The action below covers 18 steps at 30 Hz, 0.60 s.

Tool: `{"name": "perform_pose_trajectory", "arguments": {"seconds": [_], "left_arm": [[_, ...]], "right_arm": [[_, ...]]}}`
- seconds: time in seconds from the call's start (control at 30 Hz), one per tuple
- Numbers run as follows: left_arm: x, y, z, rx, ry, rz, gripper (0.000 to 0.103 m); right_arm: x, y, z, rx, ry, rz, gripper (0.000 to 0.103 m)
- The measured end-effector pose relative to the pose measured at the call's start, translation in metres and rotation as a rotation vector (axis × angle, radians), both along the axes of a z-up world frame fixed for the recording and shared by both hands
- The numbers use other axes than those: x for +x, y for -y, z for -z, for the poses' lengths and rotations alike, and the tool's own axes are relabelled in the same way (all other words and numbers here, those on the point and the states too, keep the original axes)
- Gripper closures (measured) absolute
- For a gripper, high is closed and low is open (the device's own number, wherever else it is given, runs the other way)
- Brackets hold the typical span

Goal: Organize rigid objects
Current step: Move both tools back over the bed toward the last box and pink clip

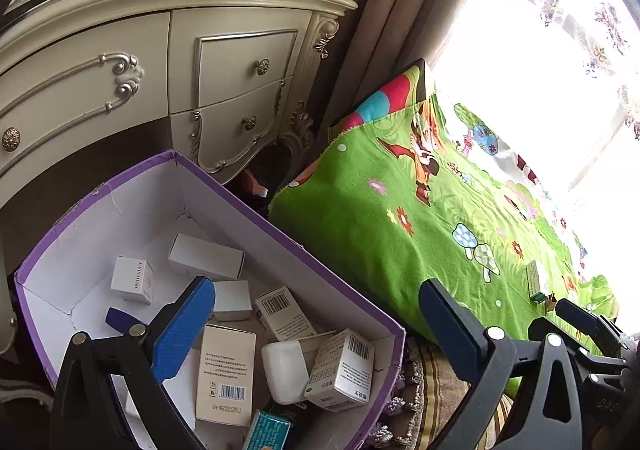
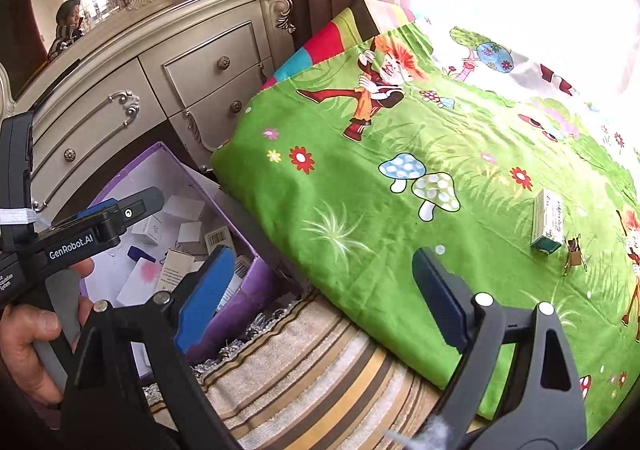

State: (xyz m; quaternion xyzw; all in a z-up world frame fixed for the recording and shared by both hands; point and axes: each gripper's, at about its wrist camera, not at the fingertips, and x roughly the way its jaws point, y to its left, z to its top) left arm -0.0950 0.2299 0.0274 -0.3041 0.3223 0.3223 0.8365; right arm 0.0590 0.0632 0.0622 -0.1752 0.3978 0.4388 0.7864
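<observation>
A: Where do the boxes sit, taking the purple box point(image 1: 280, 228) as the mark?

B: Most lie inside it. From the left wrist view a white carton with a barcode point(image 1: 342, 370) leans in its near corner, a rounded white case point(image 1: 285, 370) touches that carton's side, and a tall cream carton point(image 1: 226, 374) lies flat just beside the case. Further in are a small white cube box point(image 1: 133, 279) and a plain white box point(image 1: 206, 256) by the far wall. A teal packet point(image 1: 267, 430) shows at the bottom edge.

A: Anything outside the purple box?

B: Yes. A green-and-white carton point(image 2: 548, 222) stands on the green cartoon blanket point(image 2: 360, 218), well apart from the purple box, with a small brown item point(image 2: 575, 255) just beside it; I cannot tell what that is.

A: And the claws?

B: The left claw point(image 1: 316, 330) is released, its blue pads spread wide, one over the purple box's inside and the other over the blanket's edge. Nothing is between them. The right claw point(image 2: 320, 290) is also released and empty, hanging over the striped rug point(image 2: 304, 362) between the purple box and the blanket.

A: What stands behind the purple box?

B: A cream dresser point(image 1: 240, 62) with brass knobs, and curtains beside it.
</observation>
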Motion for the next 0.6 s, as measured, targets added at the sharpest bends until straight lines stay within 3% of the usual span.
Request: {"name": "perform_pose_trajectory", "arguments": {"seconds": [0.17,0.6], "left_arm": [[0.025,0.013,-0.003,-0.007,0.0,0.065,0.0],[0.086,0.055,0.0,-0.018,-0.027,0.217,0.007]], "right_arm": [[0.046,0.028,-0.008,-0.01,0.059,0.105,0.011],[0.146,0.098,0.013,-0.003,0.033,0.341,0.011]]}}
